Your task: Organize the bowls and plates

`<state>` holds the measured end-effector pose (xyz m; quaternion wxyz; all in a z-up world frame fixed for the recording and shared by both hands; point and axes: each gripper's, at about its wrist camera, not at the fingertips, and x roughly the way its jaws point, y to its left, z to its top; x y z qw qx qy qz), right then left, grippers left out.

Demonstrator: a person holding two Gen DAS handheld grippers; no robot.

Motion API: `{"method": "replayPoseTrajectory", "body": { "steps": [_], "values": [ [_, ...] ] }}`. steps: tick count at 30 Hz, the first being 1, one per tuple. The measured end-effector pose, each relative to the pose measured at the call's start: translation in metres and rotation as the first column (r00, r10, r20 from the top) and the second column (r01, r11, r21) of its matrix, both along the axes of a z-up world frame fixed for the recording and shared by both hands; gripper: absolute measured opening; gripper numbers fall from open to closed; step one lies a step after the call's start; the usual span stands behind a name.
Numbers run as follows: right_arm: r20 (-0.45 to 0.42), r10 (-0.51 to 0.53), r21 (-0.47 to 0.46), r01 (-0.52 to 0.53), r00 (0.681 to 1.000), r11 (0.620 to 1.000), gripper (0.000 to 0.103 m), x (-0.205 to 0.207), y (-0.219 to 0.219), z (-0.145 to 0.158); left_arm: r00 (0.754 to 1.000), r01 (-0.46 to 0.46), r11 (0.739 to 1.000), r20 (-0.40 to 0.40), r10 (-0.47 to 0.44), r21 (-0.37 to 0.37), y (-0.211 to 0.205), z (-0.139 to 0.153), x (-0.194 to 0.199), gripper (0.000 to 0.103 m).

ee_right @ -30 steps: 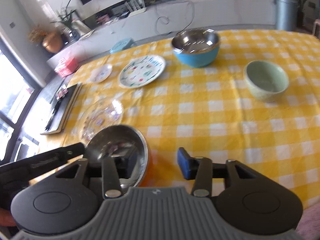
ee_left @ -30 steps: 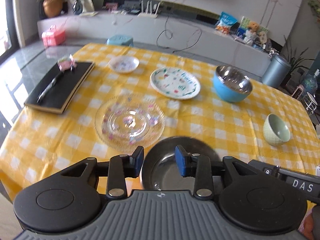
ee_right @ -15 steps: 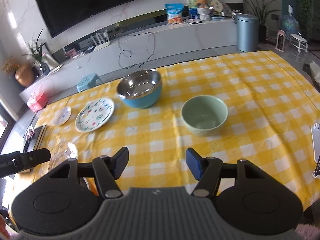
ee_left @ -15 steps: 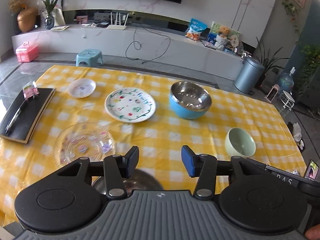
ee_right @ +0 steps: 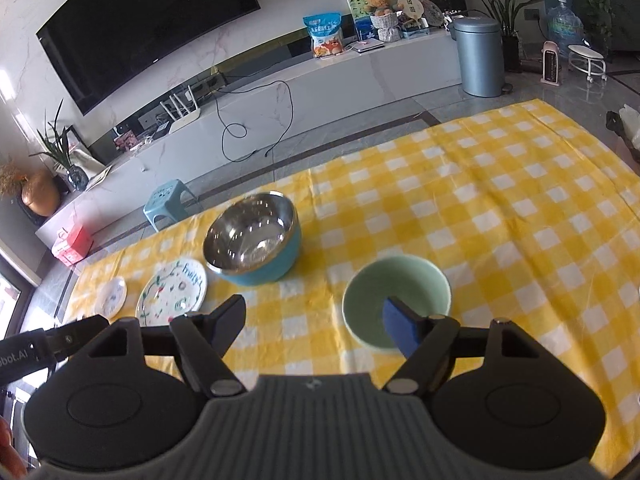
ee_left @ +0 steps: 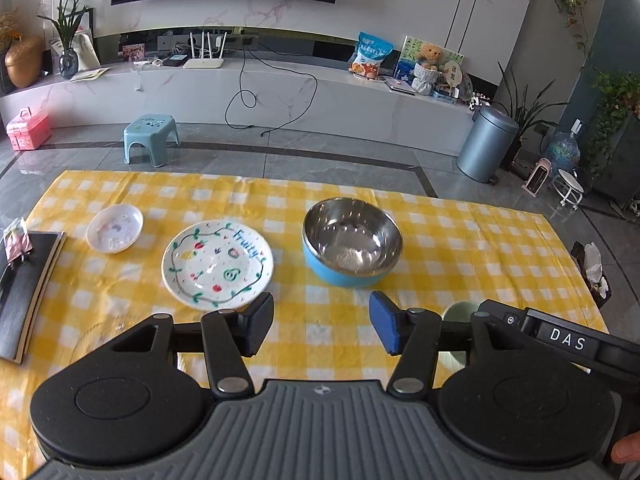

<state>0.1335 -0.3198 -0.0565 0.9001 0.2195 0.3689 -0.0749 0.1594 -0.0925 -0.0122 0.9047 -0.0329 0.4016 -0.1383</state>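
A blue bowl with a steel inside stands mid-table, right of a white fruit-painted plate and a small white dish. My left gripper hovers over bare yellow checked cloth in front of them. Its jaws are opening with nothing between them. A pale green bowl peeks out behind its right finger. In the right wrist view the green bowl lies just ahead. My right gripper is above it, jaws opening and holding nothing; its right pad overlaps the bowl's near side. The blue bowl and the fruit plate lie to the left.
A black notebook lies at the table's left edge, with a clear glass plate faintly visible near it. The right gripper's body crosses the lower right. Bare checked cloth stretches to the right. Beyond the table's far edge are floor and a blue stool.
Both grippers drew away from the steel dish at the near edge, which dropped out of view. Both pairs of jaws widened. The views now face the blue and green bowls.
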Motion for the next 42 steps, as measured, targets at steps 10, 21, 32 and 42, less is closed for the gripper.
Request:
{"method": "replayPoseTrajectory", "body": {
  "steps": [10,21,32,42],
  "values": [
    [-0.025,0.008,-0.005,-0.008,1.000,1.000,0.074,0.064,-0.004,-0.009,0.998,-0.035,0.999,-0.060,0.033,-0.022,-0.008,-0.023,0.059,0.072],
    [-0.124,0.020,0.000,-0.020,0.992,1.000,0.067,0.121,-0.006,-0.040,0.988,-0.062,0.995,-0.149,0.050,-0.077,-0.014,-0.058,0.112,0.072],
    [-0.170,0.021,0.041,-0.014,0.985,0.999,0.054,0.154,-0.009,-0.065,0.980,-0.080,0.993,-0.186,0.063,-0.083,-0.023,-0.086,0.136,0.067],
    [-0.187,0.046,0.063,-0.035,0.981,0.997,0.035,0.163,-0.001,-0.079,0.979,-0.054,0.998,-0.196,0.051,-0.011,-0.045,-0.103,0.145,0.034]
  ]
}}
